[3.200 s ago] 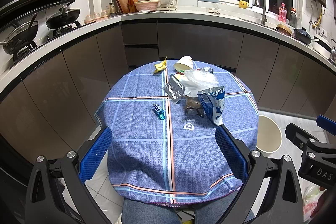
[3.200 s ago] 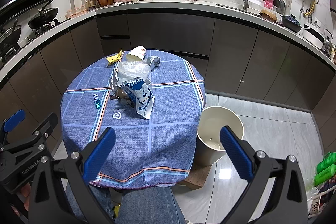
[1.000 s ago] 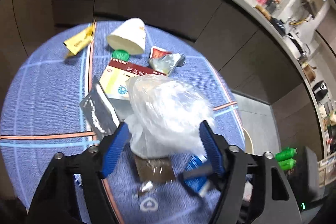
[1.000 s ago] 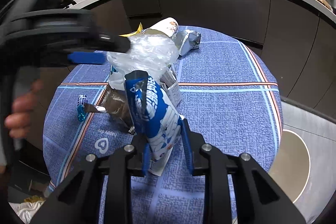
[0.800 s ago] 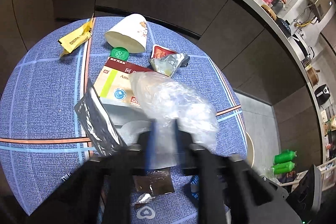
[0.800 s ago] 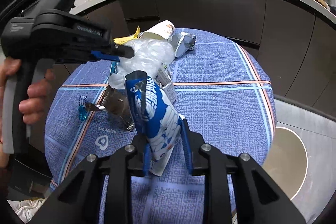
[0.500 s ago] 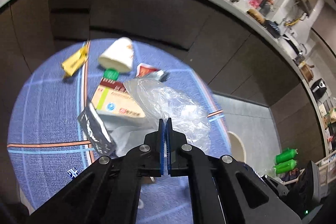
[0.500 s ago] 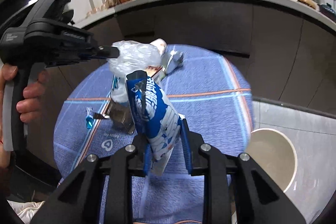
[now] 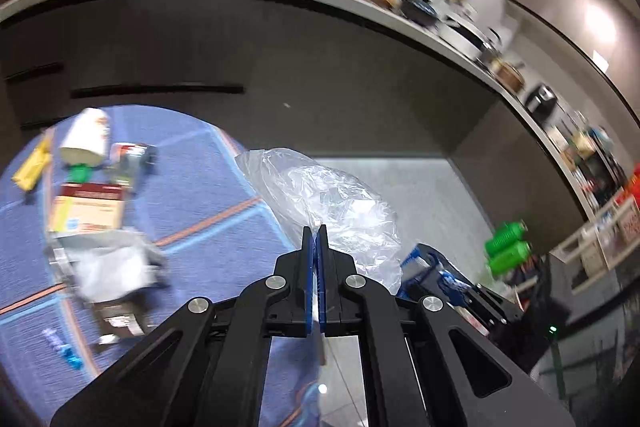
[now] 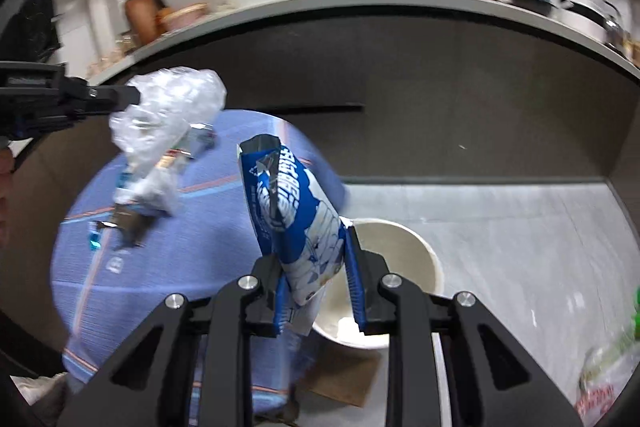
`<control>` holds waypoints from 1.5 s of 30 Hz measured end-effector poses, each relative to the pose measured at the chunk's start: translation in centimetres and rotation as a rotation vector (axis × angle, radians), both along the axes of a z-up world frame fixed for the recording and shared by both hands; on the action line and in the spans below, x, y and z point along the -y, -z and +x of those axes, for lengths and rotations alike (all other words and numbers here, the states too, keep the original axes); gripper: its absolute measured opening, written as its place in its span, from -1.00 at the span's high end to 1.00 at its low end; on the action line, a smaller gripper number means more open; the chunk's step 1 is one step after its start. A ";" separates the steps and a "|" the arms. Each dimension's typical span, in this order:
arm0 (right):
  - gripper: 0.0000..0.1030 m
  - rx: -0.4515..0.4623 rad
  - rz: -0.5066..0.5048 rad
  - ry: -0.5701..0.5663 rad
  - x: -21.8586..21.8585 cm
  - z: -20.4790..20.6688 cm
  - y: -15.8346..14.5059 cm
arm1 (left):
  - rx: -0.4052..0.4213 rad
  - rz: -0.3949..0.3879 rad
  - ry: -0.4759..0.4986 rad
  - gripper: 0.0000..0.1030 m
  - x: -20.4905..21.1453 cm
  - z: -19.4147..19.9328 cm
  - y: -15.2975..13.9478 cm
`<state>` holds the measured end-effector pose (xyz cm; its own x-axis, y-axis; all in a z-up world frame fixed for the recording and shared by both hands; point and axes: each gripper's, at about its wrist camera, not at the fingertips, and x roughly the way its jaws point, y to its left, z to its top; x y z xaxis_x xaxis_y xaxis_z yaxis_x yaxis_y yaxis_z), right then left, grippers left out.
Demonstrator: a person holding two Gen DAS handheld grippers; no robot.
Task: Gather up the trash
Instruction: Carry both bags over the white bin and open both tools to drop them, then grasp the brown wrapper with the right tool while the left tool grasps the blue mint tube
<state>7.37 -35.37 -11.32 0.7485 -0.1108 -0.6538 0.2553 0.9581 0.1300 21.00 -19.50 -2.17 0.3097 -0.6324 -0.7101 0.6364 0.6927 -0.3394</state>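
The left tool (image 9: 317,259) pinches a clear plastic bag (image 9: 332,203) and the right tool (image 10: 316,283) clamps a blue snack packet (image 10: 296,211), both lifted off the worktop (image 9: 192,195) for dropping into the bin (image 10: 416,251).

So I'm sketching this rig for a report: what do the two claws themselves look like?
Both claws match: matte black angular linkage arms with round silver bolt heads at the joints, ending in two fingers faced with ribbed bright-blue pads. That holds for the left claw and the right claw. From the side, in the right wrist view, the left claw shows a black body with small pale lettering, too blurred to read. No cables show.
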 end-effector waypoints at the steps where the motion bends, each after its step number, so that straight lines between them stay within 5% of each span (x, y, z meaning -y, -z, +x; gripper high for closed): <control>1: 0.51 -0.011 0.002 0.015 0.7 -0.2 0.6 | -0.012 0.001 0.022 0.97 1.2 0.0 0.6; 14: 0.50 -0.163 0.132 0.080 6.8 2.2 11.3 | -0.127 0.159 0.135 0.97 12.2 2.8 11.8; 21: 0.44 -0.215 0.138 0.079 7.4 3.3 14.0 | -0.111 0.215 0.157 0.94 14.5 3.5 14.2; 25: 0.21 -0.222 0.120 0.083 7.7 3.5 14.4 | -0.092 0.198 0.131 -0.03 15.0 3.9 14.2; 26: 0.16 -0.223 0.114 0.082 7.6 3.7 14.4 | -0.076 0.186 0.117 -0.11 14.9 4.0 13.9; 28: 0.03 -0.219 0.100 0.080 7.8 3.3 14.4 | -0.076 0.174 0.122 -0.13 14.8 4.1 13.6; 37: -0.62 -0.198 0.063 0.061 6.8 2.7 13.5 | 0.014 0.149 0.064 -0.82 13.0 3.2 11.0; 41: -0.93 -0.176 0.049 0.044 6.2 2.4 12.2 | 0.056 0.146 0.019 -0.83 11.9 2.5 9.9; 45: -0.93 -0.149 0.054 0.033 5.6 2.3 10.3 | 0.061 0.126 -0.013 -0.83 9.9 2.0 8.6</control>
<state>9.66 -40.98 -21.64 0.6391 -0.0954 -0.7631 0.3067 0.9416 0.1391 23.03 -29.44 -10.73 0.3623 -0.5354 -0.7629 0.6442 0.7354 -0.2101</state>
